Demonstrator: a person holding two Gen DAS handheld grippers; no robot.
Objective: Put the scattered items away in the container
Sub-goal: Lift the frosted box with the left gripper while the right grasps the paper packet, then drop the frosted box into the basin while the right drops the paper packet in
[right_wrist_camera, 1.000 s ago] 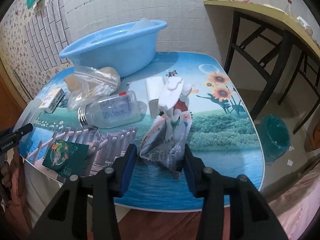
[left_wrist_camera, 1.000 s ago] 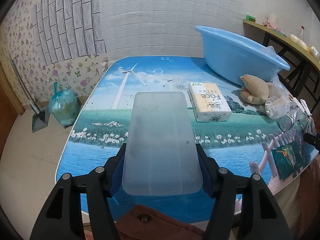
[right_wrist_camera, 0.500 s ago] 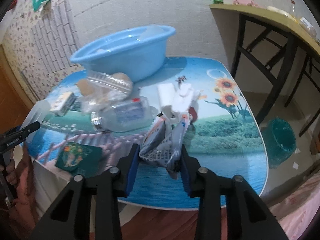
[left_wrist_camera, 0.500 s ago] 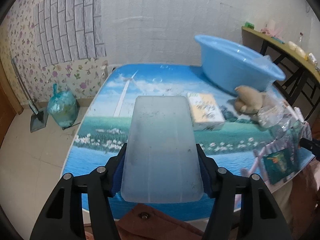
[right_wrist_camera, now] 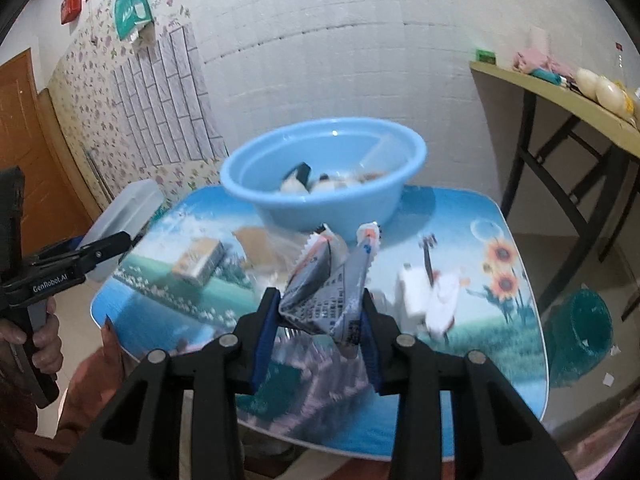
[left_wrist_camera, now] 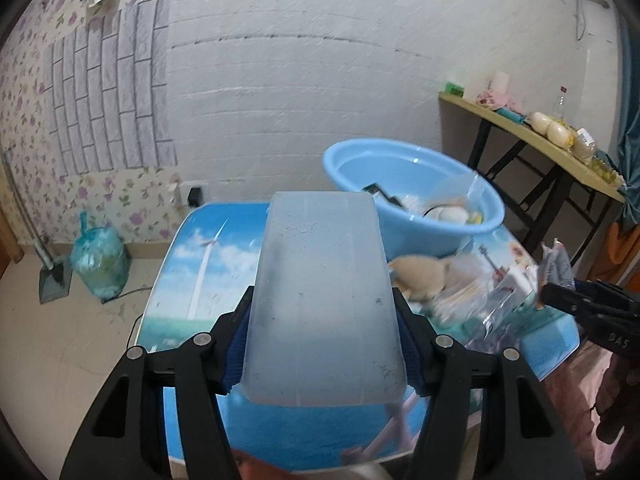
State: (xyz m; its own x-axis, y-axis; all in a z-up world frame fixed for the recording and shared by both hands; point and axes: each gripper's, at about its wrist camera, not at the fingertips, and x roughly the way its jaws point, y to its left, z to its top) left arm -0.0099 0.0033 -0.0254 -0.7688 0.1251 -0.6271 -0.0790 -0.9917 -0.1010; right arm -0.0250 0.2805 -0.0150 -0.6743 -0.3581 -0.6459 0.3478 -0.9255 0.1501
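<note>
My left gripper [left_wrist_camera: 324, 344] is shut on a frosted translucent plastic box [left_wrist_camera: 320, 300], held up above the near edge of the table [left_wrist_camera: 192, 292]. My right gripper [right_wrist_camera: 320, 320] is shut on a crumpled printed snack packet [right_wrist_camera: 332, 284], lifted above the table's front. The blue basin [right_wrist_camera: 324, 176] stands at the table's back and holds several small items; it also shows in the left wrist view [left_wrist_camera: 416, 200]. The right gripper's packet shows at the right of the left wrist view [left_wrist_camera: 556, 268], and the left gripper's box at the left of the right wrist view [right_wrist_camera: 124, 216].
On the table lie a yellow tissue pack [right_wrist_camera: 200, 264], a tan pouch [left_wrist_camera: 420, 276], a clear bag of cotton swabs [left_wrist_camera: 472, 292] and a white item [right_wrist_camera: 432, 296]. A wooden shelf table [right_wrist_camera: 560, 104] stands to the right, a teal bin [right_wrist_camera: 580, 332] on the floor.
Both grippers have risen and tilted up with their loads, so the basin's inside now shows. The snack packet has come off the table.
</note>
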